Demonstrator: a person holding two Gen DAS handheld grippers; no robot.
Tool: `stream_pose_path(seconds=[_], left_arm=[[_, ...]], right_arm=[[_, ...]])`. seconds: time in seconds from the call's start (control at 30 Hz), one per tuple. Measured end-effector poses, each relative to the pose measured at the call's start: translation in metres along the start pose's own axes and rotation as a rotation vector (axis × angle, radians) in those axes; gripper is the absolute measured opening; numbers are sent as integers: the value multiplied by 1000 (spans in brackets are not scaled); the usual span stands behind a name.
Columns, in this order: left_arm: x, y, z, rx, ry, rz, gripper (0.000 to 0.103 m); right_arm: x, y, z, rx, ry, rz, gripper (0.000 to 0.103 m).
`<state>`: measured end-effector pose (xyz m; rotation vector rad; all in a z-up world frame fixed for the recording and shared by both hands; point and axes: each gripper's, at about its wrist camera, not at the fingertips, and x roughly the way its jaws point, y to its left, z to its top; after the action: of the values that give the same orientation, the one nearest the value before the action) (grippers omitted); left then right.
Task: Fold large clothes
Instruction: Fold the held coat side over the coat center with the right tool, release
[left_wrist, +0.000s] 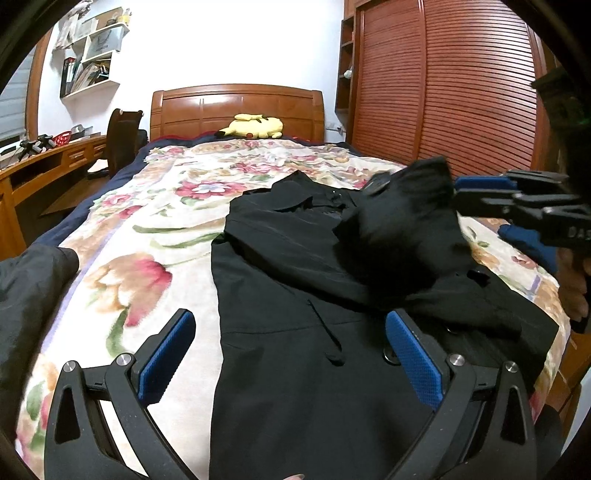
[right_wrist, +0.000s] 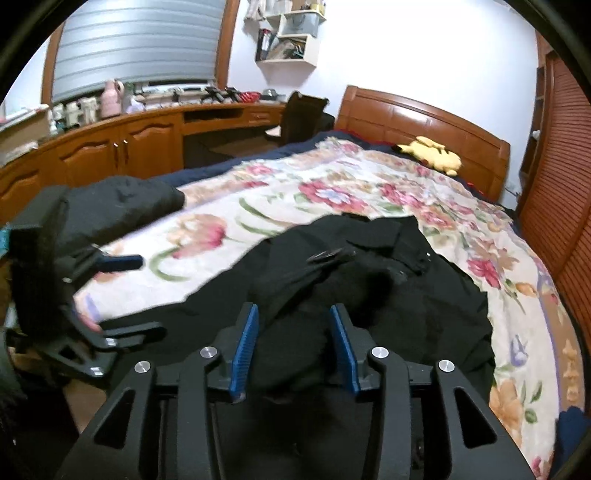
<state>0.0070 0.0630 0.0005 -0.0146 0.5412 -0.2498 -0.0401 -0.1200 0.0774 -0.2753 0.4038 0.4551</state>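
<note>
A large black coat lies spread on the floral bedspread; it also shows in the right wrist view. My left gripper is open wide and empty, hovering over the coat's lower left part. My right gripper holds a bunched fold of the coat's black fabric between its blue pads, lifted over the coat's body. In the left wrist view the right gripper comes in from the right with the raised black fold. The left gripper shows at the left of the right wrist view.
The floral bedspread covers the bed. A yellow plush toy lies by the wooden headboard. Another dark garment sits at the bed's left edge. A wooden desk and chair stand left, a slatted wardrobe right.
</note>
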Motion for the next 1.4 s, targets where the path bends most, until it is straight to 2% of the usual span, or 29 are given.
stream_pose_path(seconds=[0.27,0.53,0.77,0.9,1.03,1.13,1.17,1.27,1.4], left_arm=[[-1,2,-1,1,-4,5,103],[3,1,-3,7,15,5,103],[8,-1,-5,7,37,0,103],[7,2,-4,-15,25,1,103],[2,2,-2,-12,8,-15,103],[0,2,-2,-4,11,-30,94],[0,1,-3,-2,18,-34,88],[7,-2,-7,1,62,-60,76],[19,-12,-15,28,131,-80,69]], right_arm=[[-9,-14,-26,35,-5,-49,43],[9,-40,-61,127,83,-100,43],[25,-53,-92,171,206,-133,43],[29,-59,-99,200,239,-116,43],[34,-50,-99,163,263,-122,43],[35,-45,-101,155,263,-120,43],[37,-43,-101,158,262,-117,43],[41,-42,-106,165,253,-109,43],[48,-57,-108,182,238,-95,43]])
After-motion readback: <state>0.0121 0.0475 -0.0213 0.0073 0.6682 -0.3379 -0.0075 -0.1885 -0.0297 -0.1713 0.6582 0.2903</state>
